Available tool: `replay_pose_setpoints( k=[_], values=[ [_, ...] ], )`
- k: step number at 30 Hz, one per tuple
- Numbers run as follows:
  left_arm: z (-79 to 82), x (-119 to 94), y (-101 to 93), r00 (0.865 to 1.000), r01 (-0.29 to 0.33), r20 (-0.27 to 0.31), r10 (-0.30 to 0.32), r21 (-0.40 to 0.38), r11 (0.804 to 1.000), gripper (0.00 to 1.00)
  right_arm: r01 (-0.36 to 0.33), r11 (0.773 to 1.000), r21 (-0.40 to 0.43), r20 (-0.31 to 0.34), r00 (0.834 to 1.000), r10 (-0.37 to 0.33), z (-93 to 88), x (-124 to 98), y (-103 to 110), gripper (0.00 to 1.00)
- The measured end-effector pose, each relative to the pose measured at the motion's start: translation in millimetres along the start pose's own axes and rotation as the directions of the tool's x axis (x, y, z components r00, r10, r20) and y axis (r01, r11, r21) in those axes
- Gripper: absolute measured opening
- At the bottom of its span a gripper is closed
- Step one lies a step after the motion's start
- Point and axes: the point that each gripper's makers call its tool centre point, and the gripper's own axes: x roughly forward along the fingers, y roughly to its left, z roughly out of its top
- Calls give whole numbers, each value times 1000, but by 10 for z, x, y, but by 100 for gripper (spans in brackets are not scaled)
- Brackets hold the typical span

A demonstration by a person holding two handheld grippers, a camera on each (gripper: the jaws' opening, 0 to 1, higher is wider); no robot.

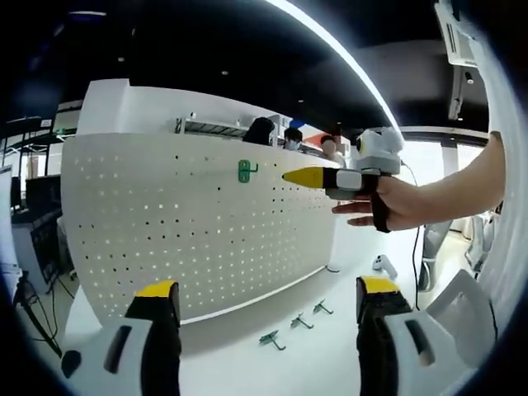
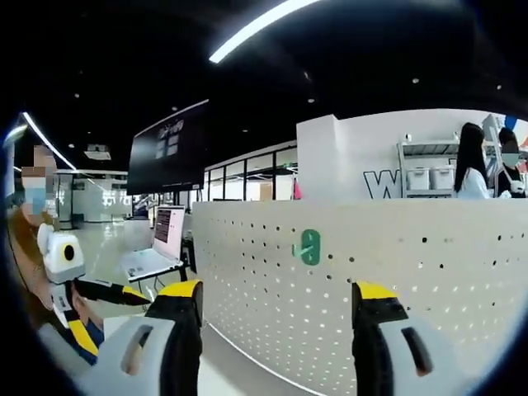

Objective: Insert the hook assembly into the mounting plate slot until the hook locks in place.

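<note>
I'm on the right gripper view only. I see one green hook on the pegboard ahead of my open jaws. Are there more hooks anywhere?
Observer: Yes. The left gripper view shows three loose hooks lying on the white table below the pegboard.
Operator: How is my gripper placed against the mounted one?
Observer: The right gripper has its yellow tips level with the green hook, beside it and not touching.
Operator: Is the left carrying anything?
Observer: No. The left gripper is open, with nothing between its jaws.
</note>
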Motion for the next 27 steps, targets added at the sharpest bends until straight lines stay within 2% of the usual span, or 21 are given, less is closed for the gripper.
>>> replay_pose_setpoints(
  k=[6, 12, 14, 21, 27],
  values=[
    [36, -21, 47, 1000, -27, 13, 27, -3, 1000, 92, -7, 1000, 8, 22, 1000, 7, 12, -124, -24, 73],
    [46, -19, 16, 1000, -13, -5, 13, 17, 1000, 93, -14, 1000, 15, 11, 1000, 14, -75, -228, 10, 73],
    [65, -27, 3, 1000, -11, 6, 11, 14, 1000, 93, -19, 1000, 13, 10, 1000, 19, -99, -277, 28, 73],
    [-15, 0, -33, 1000, -5, -1, 5, 23, 1000, 94, -37, 999, 19, 9, 999, 37, -222, -506, 125, 73],
    [-38, -3, 12, 1000, -6, 0, 6, -7, 1000, 95, -44, 999, 29, 5, 999, 43, -294, -630, 138, 74]
  ],
)
